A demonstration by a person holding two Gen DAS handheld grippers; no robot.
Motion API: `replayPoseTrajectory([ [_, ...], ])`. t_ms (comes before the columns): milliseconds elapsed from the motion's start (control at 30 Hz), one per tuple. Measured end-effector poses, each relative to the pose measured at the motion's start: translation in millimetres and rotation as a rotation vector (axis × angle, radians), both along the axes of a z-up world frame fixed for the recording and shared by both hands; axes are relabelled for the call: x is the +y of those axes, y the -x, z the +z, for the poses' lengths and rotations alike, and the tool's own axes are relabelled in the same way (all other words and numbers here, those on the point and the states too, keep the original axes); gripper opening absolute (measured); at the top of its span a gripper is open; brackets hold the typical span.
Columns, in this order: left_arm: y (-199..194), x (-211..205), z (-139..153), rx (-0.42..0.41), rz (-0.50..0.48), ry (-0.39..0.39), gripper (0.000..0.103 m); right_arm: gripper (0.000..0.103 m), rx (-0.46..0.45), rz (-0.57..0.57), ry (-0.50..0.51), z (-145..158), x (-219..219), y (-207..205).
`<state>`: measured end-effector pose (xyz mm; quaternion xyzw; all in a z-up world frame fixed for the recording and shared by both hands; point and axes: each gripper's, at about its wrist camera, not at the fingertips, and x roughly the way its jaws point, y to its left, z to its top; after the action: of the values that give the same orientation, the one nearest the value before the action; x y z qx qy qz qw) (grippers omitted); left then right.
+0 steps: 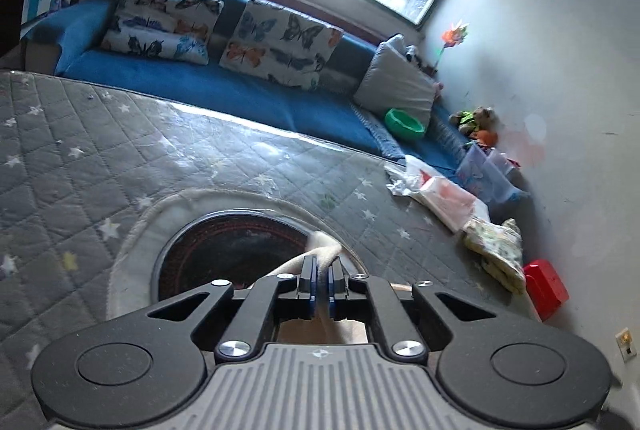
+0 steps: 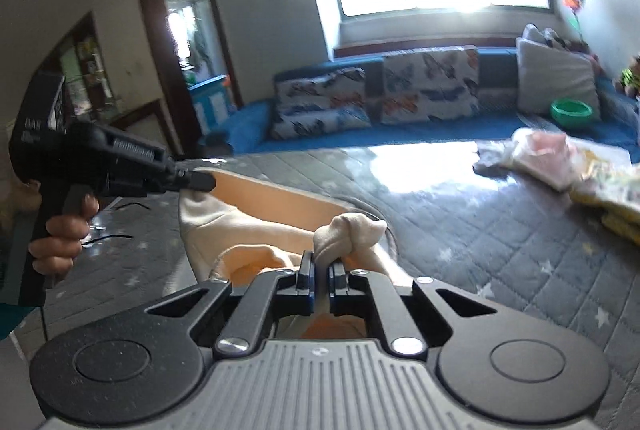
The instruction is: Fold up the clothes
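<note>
Now | cream garment [image 2: 224, 226] bunched, lifted | left gripper [image 1: 320, 280], right gripper [image 2: 320, 278] both pinching it

No text, label, brand or number can be read in either view. The left gripper's [image 2: 200, 181] dark body carries faint pale marks at the far left, too blurred to make out.

A: How much of the cream garment [image 2: 224, 226] shows?
B: Little; its lower part runs behind the right gripper [image 2: 320, 280] body.
A: The pile [image 2: 560, 165] at the right edge?
B: Blurred and cut off (cannot tell the pieces apart).
A: The doorway [image 2: 188, 41]?
B: Too small to read.
</note>
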<state>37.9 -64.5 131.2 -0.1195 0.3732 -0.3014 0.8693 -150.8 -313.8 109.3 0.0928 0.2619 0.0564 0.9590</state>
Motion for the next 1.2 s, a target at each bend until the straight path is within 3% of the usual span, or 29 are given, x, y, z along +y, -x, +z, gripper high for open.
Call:
replayPoseTrajectory([
  [133,37,23,2,-0.009,-0.064,-0.01,0.006,0.005,-0.006,0.063,0.008,13,-1,29],
  [300,89,41,-10,0.008,-0.147,-0.067,0.006,0.005,0.066,0.129,0.042,12,2,62],
  [467,120,51,-46,0.117,-0.194,-0.136,0.006,0.006,0.179,0.199,0.074,0,15,91],
  [700,134,67,-96,0.247,-0.183,-0.193,0.006,0.021,0.243,0.237,0.112,-2,24,98],
  [900,140,75,-101,0.232,-0.193,-0.199,0.015,0.027,0.185,0.256,0.129,4,31,71],
  [967,142,77,-99,0.218,-0.187,-0.2,0.025,0.033,0.174,0.268,0.15,-2,39,51],
  [1033,144,81,-97,0.206,-0.175,-0.205,0.03,0.033,0.175,0.286,0.166,-10,47,29],
  [1133,145,87,-92,0.193,-0.146,-0.211,0.049,0.033,0.179,0.312,0.187,-22,65,-1],
  [1200,144,92,-88,0.173,-0.125,-0.211,0.051,0.033,0.186,0.318,0.203,-30,76,-19],
])
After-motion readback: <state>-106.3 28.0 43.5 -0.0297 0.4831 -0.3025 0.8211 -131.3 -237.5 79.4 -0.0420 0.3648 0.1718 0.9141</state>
